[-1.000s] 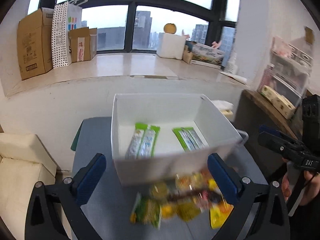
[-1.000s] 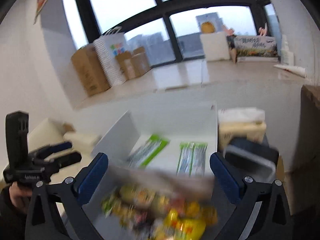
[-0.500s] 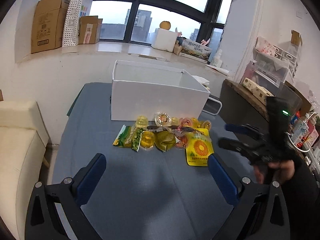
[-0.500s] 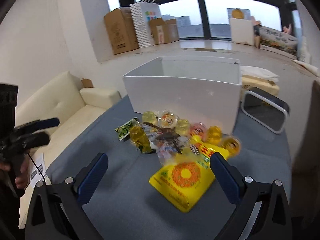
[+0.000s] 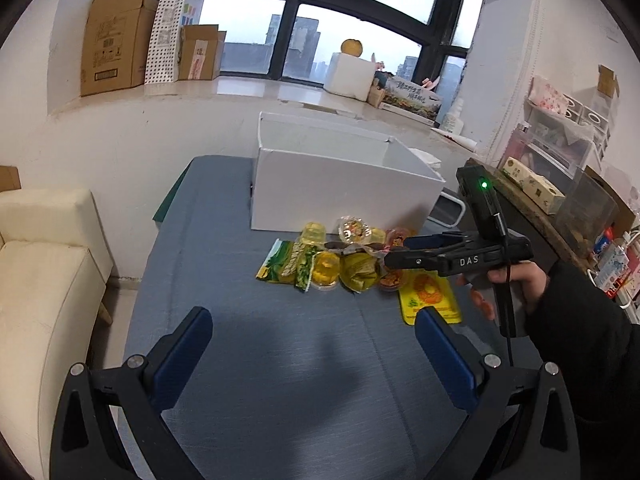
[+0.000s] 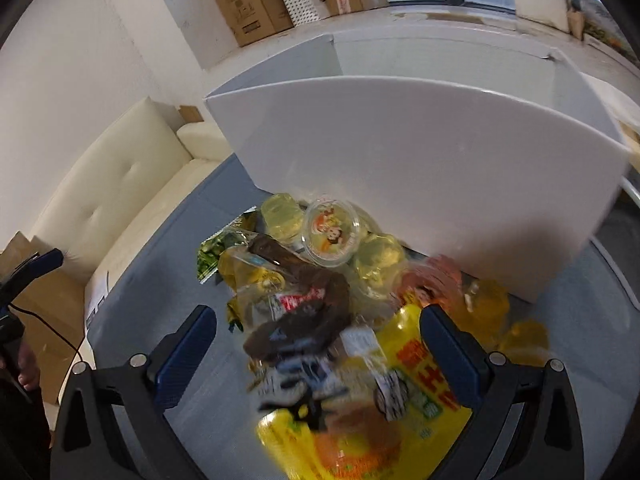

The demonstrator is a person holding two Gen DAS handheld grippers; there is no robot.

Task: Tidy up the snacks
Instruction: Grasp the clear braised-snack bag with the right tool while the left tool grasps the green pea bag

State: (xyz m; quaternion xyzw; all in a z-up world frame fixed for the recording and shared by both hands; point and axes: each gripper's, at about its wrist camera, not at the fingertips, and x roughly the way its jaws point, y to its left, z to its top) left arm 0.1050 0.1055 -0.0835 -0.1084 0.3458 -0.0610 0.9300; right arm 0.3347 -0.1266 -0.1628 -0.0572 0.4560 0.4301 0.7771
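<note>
A pile of snacks (image 5: 348, 264) lies on the blue-grey table (image 5: 280, 380) in front of a white open box (image 5: 340, 188). It holds jelly cups, a green packet (image 5: 286, 266) and a yellow pouch (image 5: 430, 296). My left gripper (image 5: 312, 332) stands open, well short of the pile, with nothing between its fingers. My right gripper (image 6: 316, 320) is open and hovers low over a clear packet of brown snack (image 6: 304, 304) that lies on the yellow pouch (image 6: 400, 400). A jelly cup with a cartoon lid (image 6: 330, 232) sits near the white box (image 6: 420, 152). The box's inside is hidden.
A cream sofa (image 5: 44, 264) borders the table's left side. Cardboard boxes (image 5: 112, 36) and a white foam box (image 5: 352, 76) stand on the window sill. A wooden shelf (image 5: 532, 216) with cartons is to the right. A dark white-framed tray (image 5: 450, 212) lies beside the box.
Both grippers came down from above the box. The left one has backed away from the pile. The right one has moved in close over the pile's right side.
</note>
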